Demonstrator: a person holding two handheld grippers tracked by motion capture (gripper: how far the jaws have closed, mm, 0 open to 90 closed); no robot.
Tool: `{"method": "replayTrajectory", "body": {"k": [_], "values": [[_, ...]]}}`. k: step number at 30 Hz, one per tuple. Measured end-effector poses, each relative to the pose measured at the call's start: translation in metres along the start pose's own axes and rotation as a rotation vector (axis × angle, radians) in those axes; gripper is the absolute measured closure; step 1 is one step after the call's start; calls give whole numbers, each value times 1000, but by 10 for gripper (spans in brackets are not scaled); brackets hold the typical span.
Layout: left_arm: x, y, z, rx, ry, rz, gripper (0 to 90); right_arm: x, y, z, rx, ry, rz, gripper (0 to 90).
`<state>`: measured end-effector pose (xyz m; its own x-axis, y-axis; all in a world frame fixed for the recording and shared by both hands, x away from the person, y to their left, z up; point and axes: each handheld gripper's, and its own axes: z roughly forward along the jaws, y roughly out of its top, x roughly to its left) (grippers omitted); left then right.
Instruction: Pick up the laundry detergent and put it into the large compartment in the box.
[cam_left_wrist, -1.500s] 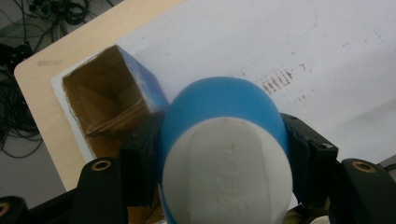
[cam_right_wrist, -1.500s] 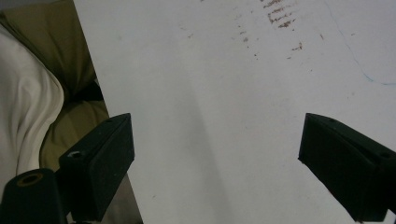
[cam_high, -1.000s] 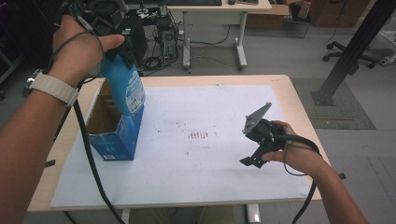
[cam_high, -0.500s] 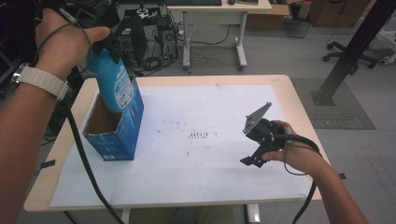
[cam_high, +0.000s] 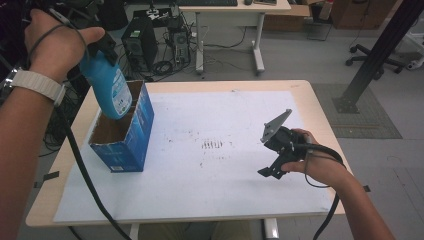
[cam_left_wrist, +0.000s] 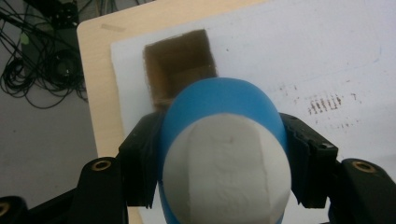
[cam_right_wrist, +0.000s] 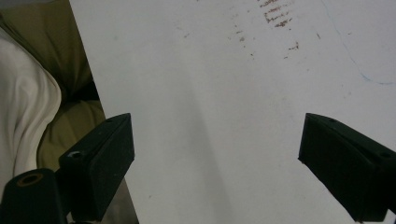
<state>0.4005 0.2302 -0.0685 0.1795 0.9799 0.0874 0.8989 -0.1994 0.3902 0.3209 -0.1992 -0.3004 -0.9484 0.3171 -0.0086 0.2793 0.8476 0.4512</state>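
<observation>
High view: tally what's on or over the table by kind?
Blue bottle: 1, held over the box
Blue cardboard box: 1, open top
White sheet: 1
Gripper: 2, left shut on the bottle, right open
Total: 5

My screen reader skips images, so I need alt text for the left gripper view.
The left gripper is shut on a blue bottle with a white cap, held above an open cardboard box. The box stands on a white sheet over the wooden table.
</observation>
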Motion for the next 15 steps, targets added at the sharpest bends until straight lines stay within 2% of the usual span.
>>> {"method": "replayTrajectory", "body": {"k": [4, 15], "values": [[5, -1, 2, -3, 12, -11, 375, 0, -1, 0, 1, -2, 2, 106], [15, -4, 16, 9, 13, -34, 375, 0, -2, 1, 4, 1, 7, 106]]}}
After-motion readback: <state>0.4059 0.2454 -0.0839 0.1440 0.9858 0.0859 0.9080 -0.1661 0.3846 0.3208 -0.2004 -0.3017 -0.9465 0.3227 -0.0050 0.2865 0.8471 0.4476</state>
